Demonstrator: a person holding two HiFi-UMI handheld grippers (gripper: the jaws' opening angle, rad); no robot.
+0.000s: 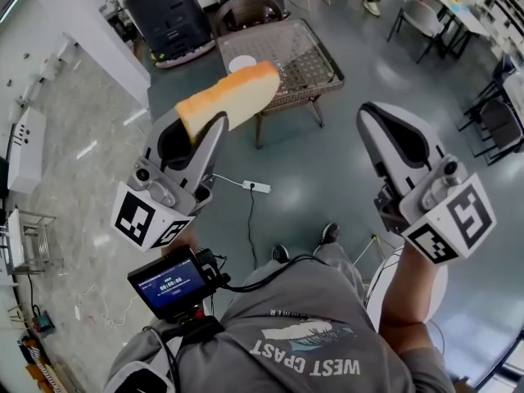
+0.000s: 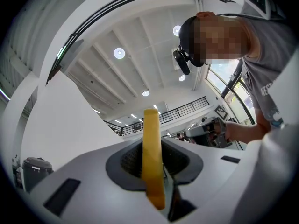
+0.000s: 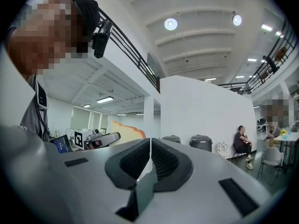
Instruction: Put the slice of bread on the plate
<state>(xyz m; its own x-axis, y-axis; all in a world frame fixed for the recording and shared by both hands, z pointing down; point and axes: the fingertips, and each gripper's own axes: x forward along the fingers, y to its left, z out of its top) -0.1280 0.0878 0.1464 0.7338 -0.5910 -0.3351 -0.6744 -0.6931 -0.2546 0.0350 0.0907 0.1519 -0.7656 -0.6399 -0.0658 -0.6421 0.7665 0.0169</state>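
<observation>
A slice of bread [image 1: 231,97] with a tan crust is held up in the air, my left gripper [image 1: 205,133] shut on its lower end. In the left gripper view the bread [image 2: 153,153] stands edge-on between the pads. A small white plate [image 1: 242,63] lies on a wicker-topped table [image 1: 307,64] farther ahead, beyond the bread. My right gripper [image 1: 378,125] is held up at the right with its jaws together and nothing in them; its own view shows the pads [image 3: 150,160] meeting. The right gripper view also catches the bread [image 3: 127,130] off to its left.
A dark bin [image 1: 168,11] stands past the table beside a white wall [image 1: 90,31]. A power strip [image 1: 255,187] with a cable lies on the grey floor. Chairs and tables [image 1: 458,15] fill the far right. A screen device [image 1: 170,283] hangs at the person's waist.
</observation>
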